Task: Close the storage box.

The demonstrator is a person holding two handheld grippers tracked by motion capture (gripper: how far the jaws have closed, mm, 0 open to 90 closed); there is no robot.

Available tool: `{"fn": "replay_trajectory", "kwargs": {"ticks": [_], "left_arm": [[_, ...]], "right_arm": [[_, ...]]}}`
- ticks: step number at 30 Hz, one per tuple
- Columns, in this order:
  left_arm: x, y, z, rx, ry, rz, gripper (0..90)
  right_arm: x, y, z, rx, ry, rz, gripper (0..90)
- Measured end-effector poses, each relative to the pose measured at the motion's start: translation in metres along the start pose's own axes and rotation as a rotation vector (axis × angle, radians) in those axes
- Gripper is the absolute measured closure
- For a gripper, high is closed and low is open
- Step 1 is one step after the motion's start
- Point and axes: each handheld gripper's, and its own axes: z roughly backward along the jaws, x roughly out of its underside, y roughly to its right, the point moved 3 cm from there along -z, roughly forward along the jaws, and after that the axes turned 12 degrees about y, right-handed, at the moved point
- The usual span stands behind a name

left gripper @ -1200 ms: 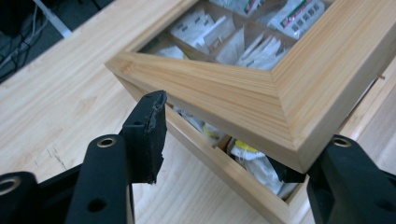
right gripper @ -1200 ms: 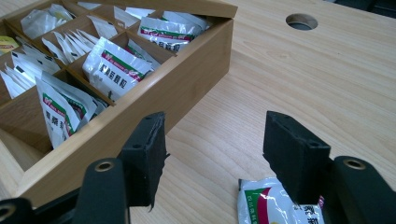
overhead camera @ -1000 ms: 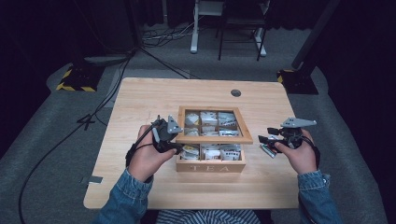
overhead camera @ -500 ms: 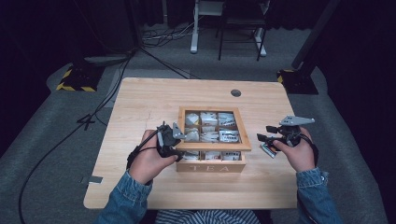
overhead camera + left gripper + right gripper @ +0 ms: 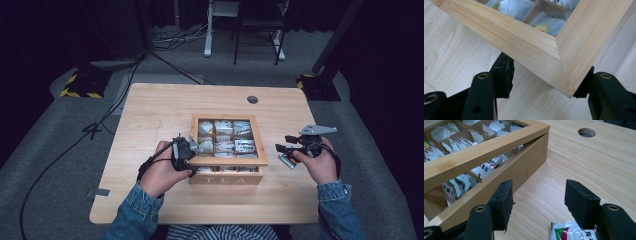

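Lid (image 5: 536,47) of the tea box (image 5: 225,177) sits between the jaws of the left gripper (image 5: 544,78). These jaws have just been closing, and they now stand at a middling width, clamped on the lid's near left corner. One pad presses the corner's outer tip and the other is tucked against the lid's edge.

In the right gripper view the lid is raised off the box body along its front, leaving a wedge-shaped gap. Through the gap we see packed tea bags (image 5: 486,168) in the compartments. The jaws of the right gripper (image 5: 541,202) stand wide with nothing between them, hovering just off the box's right side. A loose tea packet (image 5: 571,232) lies on the counter (image 5: 150,110) beside that same side, below the right-hand jaw.

We judge the opening to be under way but unfinished. The lid is only ajar at the front, so it has yet to be swung back on the box's far edge. The packet beside the box has not been picked up. If it belongs in a compartment, that step is left too, along with closing the box.
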Motion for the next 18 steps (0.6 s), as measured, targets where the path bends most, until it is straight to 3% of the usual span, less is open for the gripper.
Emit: {"fn": "replay_trajectory", "kwargs": {"ticks": [12, 14, 16, 18], "left_arm": [[0.0008, 0.0000, -0.0023, 0.026, -0.026, 0.005, 46.8], [0.0008, 0.0010, -0.0015, 0.043, -0.037, 0.019, 45.7], [0.0019, 0.0017, 0.0002, 0.074, -0.082, 0.039, 43.6], [0.0025, 0.0018, -0.0001, 0.080, -0.091, 0.037, 43.2]], "right_arm": [[0.0035, 0.0012, -0.0010, 0.002, -0.010, -0.006, 40.9], [0.0036, 0.0013, -0.0008, 0.003, -0.011, -0.006, 40.9], [0.0038, 0.0013, -0.0006, 0.005, -0.010, -0.010, 40.9], [0.0042, 0.0014, -0.0010, 0.003, -0.012, -0.008, 40.9]]}}
